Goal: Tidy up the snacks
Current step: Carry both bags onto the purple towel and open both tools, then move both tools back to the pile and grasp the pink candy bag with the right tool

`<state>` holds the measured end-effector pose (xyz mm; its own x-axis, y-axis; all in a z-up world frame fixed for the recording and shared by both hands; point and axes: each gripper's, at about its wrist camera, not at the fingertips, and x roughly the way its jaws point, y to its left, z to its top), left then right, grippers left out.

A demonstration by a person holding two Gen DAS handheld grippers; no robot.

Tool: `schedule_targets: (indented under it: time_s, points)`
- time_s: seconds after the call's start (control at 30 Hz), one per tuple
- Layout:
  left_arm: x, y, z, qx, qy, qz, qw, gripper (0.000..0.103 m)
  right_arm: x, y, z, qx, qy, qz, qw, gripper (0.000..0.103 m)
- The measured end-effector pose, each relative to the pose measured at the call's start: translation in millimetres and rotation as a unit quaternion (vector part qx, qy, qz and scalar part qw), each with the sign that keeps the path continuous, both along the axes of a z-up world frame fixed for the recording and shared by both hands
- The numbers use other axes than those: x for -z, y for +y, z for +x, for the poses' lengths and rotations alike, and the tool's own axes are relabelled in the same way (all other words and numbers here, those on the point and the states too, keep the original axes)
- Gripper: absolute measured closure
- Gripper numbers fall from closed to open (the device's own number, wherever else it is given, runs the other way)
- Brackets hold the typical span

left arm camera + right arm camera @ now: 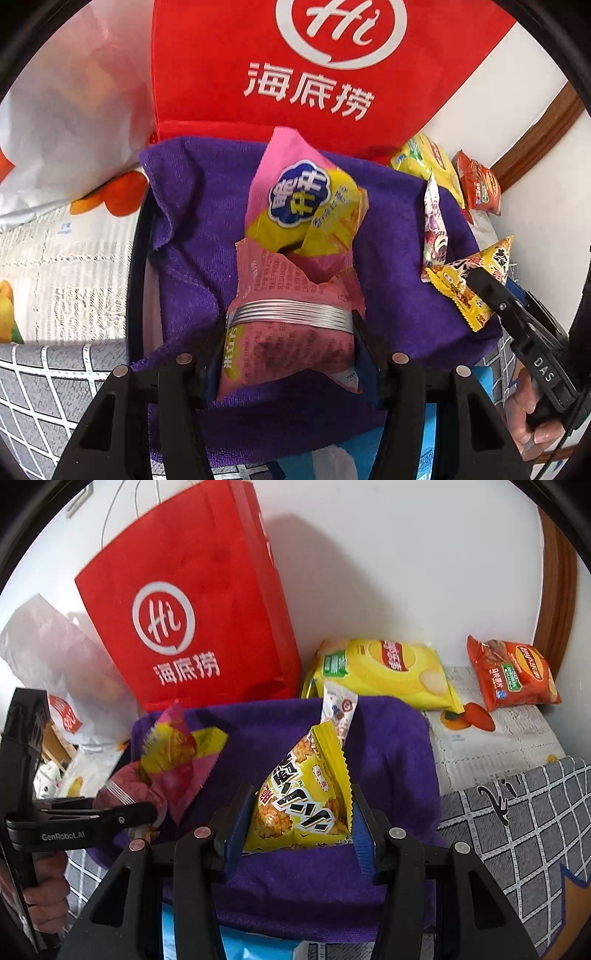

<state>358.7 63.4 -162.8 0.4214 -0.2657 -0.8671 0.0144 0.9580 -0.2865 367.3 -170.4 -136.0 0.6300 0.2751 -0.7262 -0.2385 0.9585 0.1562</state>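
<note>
Looking along the left claw (290, 332), the pink snack packet (295, 280) sits clamped between both fingers, its long axis running straight ahead, and its torn-looking top flops over the purple towel (199, 221). A silvery coil band crosses the packet at the fingertips; what it is stays unclear. Ahead stands the red paper bag (332, 74), its mouth cut off by the frame, so whether it is the target cannot be told. At right, the other claw's dark finger overlaps the yellow triangular packet (476, 284).

From the right wrist, the right claw (301, 819) brackets that yellow triangular packet (306, 794) at a middling width; the blue pads look pressed against its edges, so I judge it held. Its point aims away, toward the yellow chip bag (388, 668) and orange chip bag (513, 672) lying on the desk by the wall. The right claw is nearer those; the left is nearer the red bag.
</note>
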Motion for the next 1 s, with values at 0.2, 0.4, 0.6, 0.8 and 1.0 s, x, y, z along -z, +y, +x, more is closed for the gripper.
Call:
schedule_targets:
  time_s: [0.2, 0.4, 0.6, 0.8, 1.0]
  points:
    - [0, 3, -2, 0.002, 0.004, -0.001, 1.0, 0.043, 10, -2, 9, -0.002, 0.032, 0.005, 0.999, 0.05]
    - [-16, 11, -13, -0.002, -0.005, 0.015, 0.9999, 0.025, 0, 0, 1, -0.007, 0.025, -0.006, 1.0, 0.031]
    - [-37, 23, -40, -0.008, -0.019, 0.024, 0.9995, 0.024, -36, -8, -30, 0.022, -0.014, -0.007, 1.0, 0.031]
    - [-55, 31, -81, -0.018, -0.051, 0.046, 0.9975, 0.024, -70, -17, -82, 0.051, -0.062, -0.023, 0.997, 0.031]
    - [-59, 38, -118, -0.016, -0.065, 0.045, 0.9968, 0.025, -68, -26, -127, 0.058, -0.048, -0.028, 0.997, 0.041]
